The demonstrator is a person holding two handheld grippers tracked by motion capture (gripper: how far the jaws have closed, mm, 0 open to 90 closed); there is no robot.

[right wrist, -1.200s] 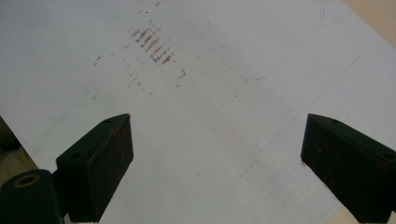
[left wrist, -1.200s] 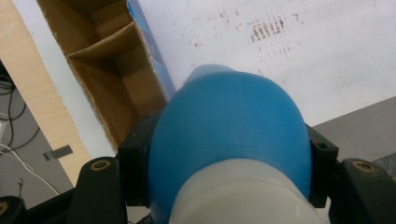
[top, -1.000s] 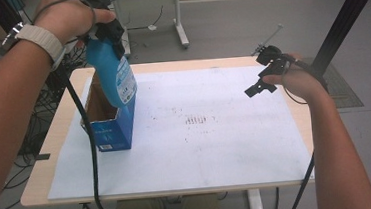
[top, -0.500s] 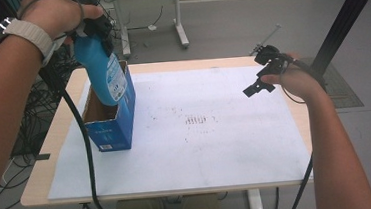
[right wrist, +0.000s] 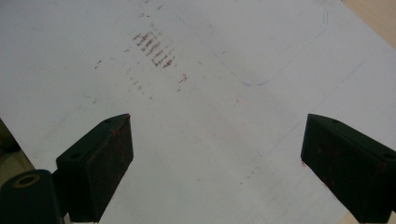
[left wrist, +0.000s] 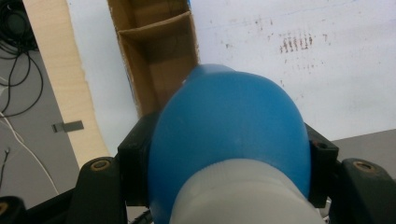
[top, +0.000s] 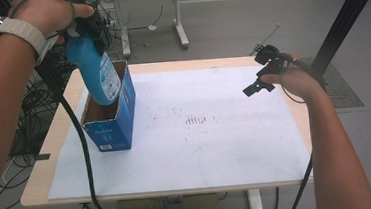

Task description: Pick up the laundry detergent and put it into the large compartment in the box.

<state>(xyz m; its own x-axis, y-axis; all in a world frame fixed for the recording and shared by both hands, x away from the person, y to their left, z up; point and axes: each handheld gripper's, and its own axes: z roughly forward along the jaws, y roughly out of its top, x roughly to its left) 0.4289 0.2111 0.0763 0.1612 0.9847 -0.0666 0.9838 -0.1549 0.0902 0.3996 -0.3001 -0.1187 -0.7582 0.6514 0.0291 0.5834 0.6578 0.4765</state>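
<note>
My left gripper (top: 88, 28) is shut on the upper part of a blue spray bottle (top: 93, 66) with a white label. The bottle hangs tilted, and its lower end reaches into the open top of a blue cardboard box (top: 112, 125) at the table's left. In the left gripper view the bottle (left wrist: 229, 126) sits between the two black jaws, with the box's brown inside (left wrist: 159, 60) beyond it. My right gripper (top: 261, 71) hovers over the table's right side. Its jaws stand wide open (right wrist: 215, 140) with nothing between them.
A white sheet (top: 202, 153) with a patch of brown marks (top: 194, 120) covers most of the wooden table (top: 42, 188). A black post (top: 347, 16) rises at the right. Cables lie on the floor at the left, and another table's legs stand behind.
My left hand has carried the bottle to the left and slightly up, over the box's far end. The right hand has stayed where it was.
</note>
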